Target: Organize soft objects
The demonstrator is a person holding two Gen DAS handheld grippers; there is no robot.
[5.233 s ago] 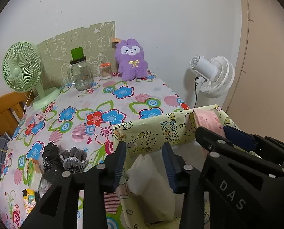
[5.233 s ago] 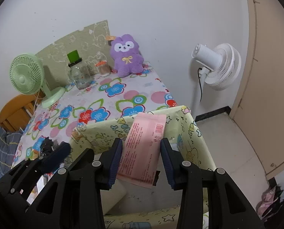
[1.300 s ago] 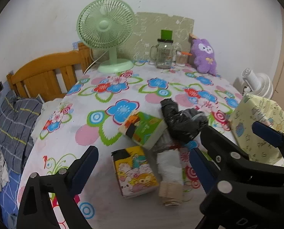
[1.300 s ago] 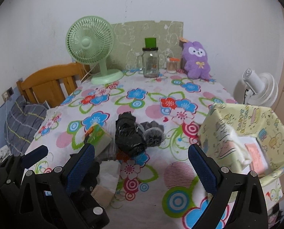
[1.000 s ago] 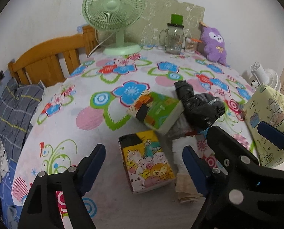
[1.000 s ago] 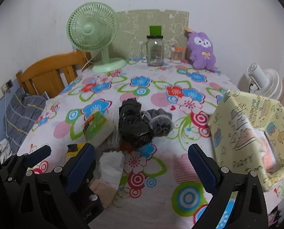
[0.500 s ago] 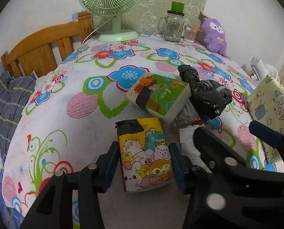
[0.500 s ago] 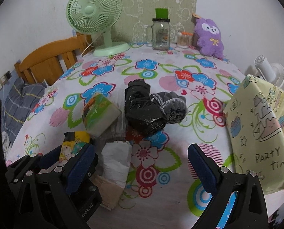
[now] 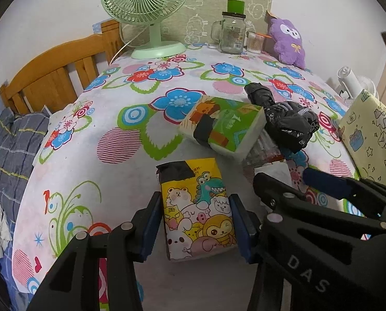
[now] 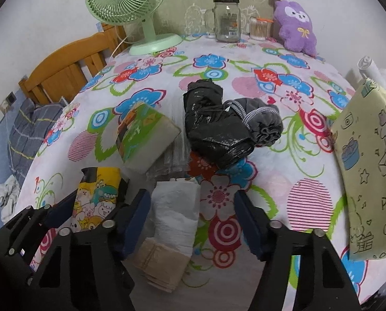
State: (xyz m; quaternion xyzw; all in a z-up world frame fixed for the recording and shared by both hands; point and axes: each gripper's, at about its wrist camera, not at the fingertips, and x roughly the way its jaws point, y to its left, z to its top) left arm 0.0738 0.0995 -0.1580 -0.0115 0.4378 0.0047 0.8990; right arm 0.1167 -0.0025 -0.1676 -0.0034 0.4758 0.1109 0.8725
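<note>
A yellow cartoon-animal tissue pack point(image 9: 197, 207) lies on the floral tablecloth, and my left gripper point(image 9: 194, 221) has closed its blue pads against both its sides. The pack also shows in the right wrist view point(image 10: 95, 202). My right gripper point(image 10: 193, 215) is open, straddling a white folded packet with a tan end point(image 10: 173, 223). A green tissue pack point(image 9: 222, 127), a black bag bundle point(image 10: 213, 132) and a grey rolled cloth point(image 10: 260, 123) lie beyond. A yellow party-print bag point(image 10: 369, 160) stands at the right.
At the table's far edge stand a green desk fan point(image 9: 151, 13), a glass jar with a green lid point(image 9: 232, 33), a small cup of sticks point(image 9: 254, 42) and a purple plush point(image 9: 287, 41). A wooden bed frame point(image 9: 53, 77) is at the left.
Both grippers left the party bag and came over the table. The left gripper has closed in on the yellow tissue pack. The right gripper has lowered and narrowed around the white packet.
</note>
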